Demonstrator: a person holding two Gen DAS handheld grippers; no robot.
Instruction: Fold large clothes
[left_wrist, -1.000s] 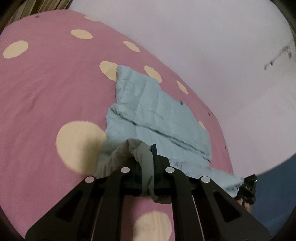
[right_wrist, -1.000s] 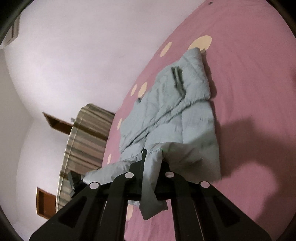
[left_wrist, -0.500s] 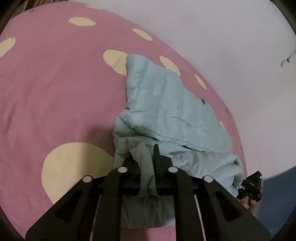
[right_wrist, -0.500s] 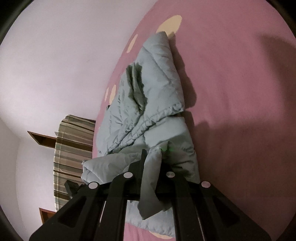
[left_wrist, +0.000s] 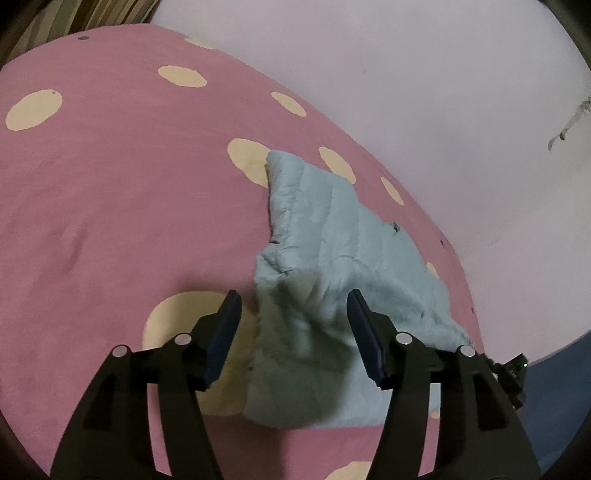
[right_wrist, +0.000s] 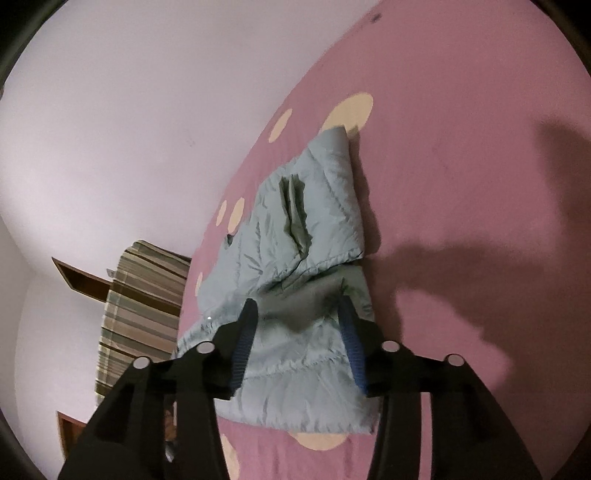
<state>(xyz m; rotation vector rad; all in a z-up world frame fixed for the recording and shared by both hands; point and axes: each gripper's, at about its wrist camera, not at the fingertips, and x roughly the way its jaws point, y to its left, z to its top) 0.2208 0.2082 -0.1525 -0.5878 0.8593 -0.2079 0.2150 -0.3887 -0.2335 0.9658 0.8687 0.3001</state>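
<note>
A pale blue quilted jacket (left_wrist: 332, 258) lies folded over on the pink bedsheet with cream dots (left_wrist: 110, 184). My left gripper (left_wrist: 293, 306) hovers over the jacket's near end; its jaws are opening and the cloth lies between them, free of the pads. In the right wrist view the same jacket (right_wrist: 303, 258) lies on the sheet (right_wrist: 461, 147). My right gripper (right_wrist: 297, 314) stands over its near fold, jaws opening, with cloth between the fingers but loose from the pads. The right gripper's body (left_wrist: 511, 376) shows at the jacket's far corner in the left view.
A pale wall (left_wrist: 406, 92) runs along the bed's far side. A striped curtain (right_wrist: 144, 302) and brown wooden frames (right_wrist: 85, 284) stand beyond the bed's end in the right view. A dark blue surface (left_wrist: 554, 387) lies past the bed's right edge.
Both grippers held a pinch of the jacket's edge and have let it go. Their jaws spread apart and the cloth dropped flat onto the folded jacket.
</note>
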